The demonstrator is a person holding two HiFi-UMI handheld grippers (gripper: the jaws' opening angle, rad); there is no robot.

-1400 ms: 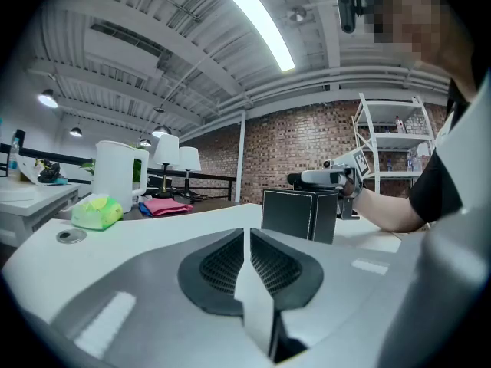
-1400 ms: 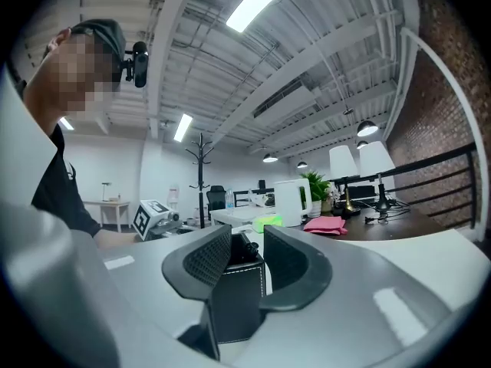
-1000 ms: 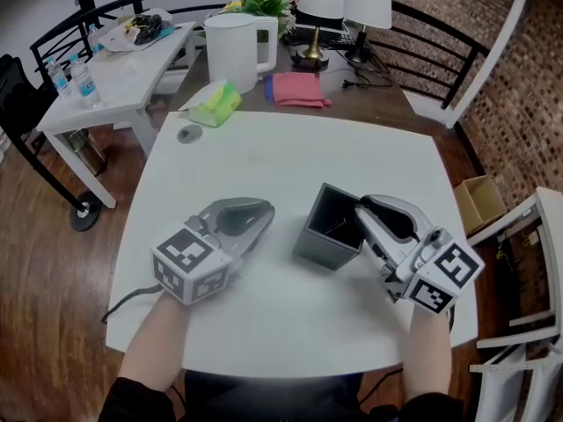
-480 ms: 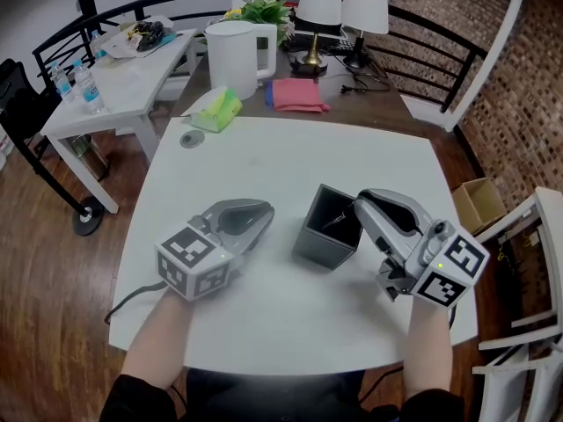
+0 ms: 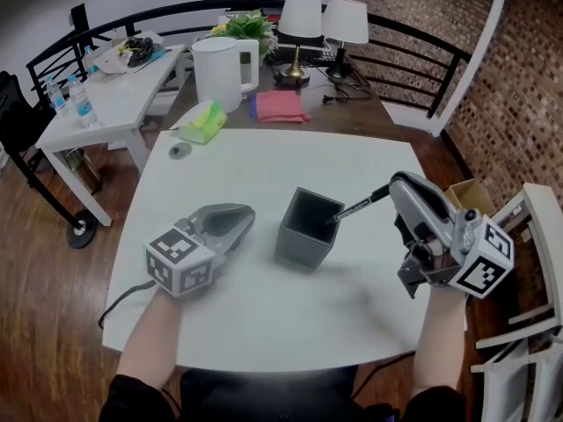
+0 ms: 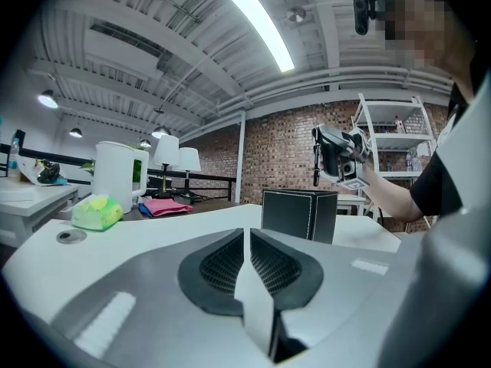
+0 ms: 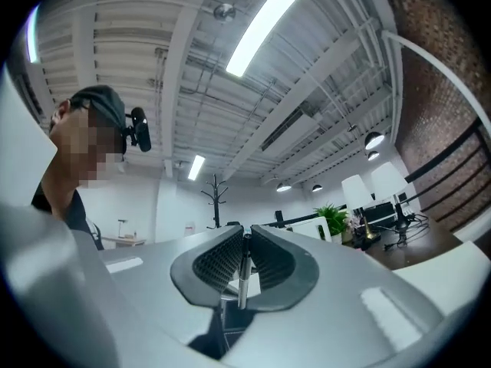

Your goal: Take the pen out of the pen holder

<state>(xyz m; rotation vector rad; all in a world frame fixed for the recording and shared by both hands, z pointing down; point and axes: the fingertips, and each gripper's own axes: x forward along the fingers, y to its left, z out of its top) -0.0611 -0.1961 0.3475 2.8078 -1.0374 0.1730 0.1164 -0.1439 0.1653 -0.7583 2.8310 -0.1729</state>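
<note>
A white square desk (image 5: pixel 264 156) fills a brick-walled room.

Head view: the left tool (image 5: pixel 236 221) rests on the desk beside a dark grey square pen holder (image 5: pixel 303 231). The right tool (image 5: pixel 393 185) holds a slim black pen (image 5: pixel 356 207) at a slant, its lower end at the holder's rim.

Left gripper view: jaws together, nothing between them.

Right gripper view: the jaws have just been closing and clamp the pen.

The draw-out looks under way. Next it needs more lift, until the tip clears the rim.
</note>
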